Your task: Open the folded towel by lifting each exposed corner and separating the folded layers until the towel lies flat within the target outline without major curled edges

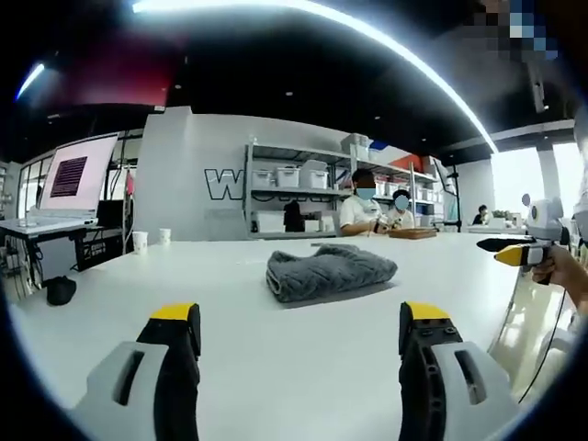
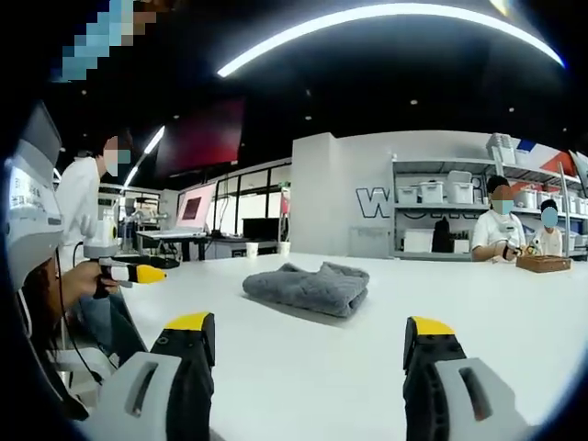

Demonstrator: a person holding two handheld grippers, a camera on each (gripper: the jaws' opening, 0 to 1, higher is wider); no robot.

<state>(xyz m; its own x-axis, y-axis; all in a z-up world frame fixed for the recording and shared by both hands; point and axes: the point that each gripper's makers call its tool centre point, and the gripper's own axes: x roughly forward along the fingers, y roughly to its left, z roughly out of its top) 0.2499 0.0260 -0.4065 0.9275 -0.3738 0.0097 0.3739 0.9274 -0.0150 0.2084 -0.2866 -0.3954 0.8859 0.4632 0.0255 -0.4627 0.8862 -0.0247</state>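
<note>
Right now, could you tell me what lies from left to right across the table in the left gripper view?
Black object at the table's edge → two paper cups → folded grey towel → wooden tray by the seated people → the right gripper's yellow tip.

You have one folded grey towel (image 1: 331,271) on one white bench (image 1: 276,367). You hold two grippers, left (image 1: 301,322) and right (image 2: 310,331), each with two yellow-tipped jaws. Two paper cups (image 1: 140,241) stand at the bench's far edge, and two people (image 1: 358,213) sit behind.
</note>
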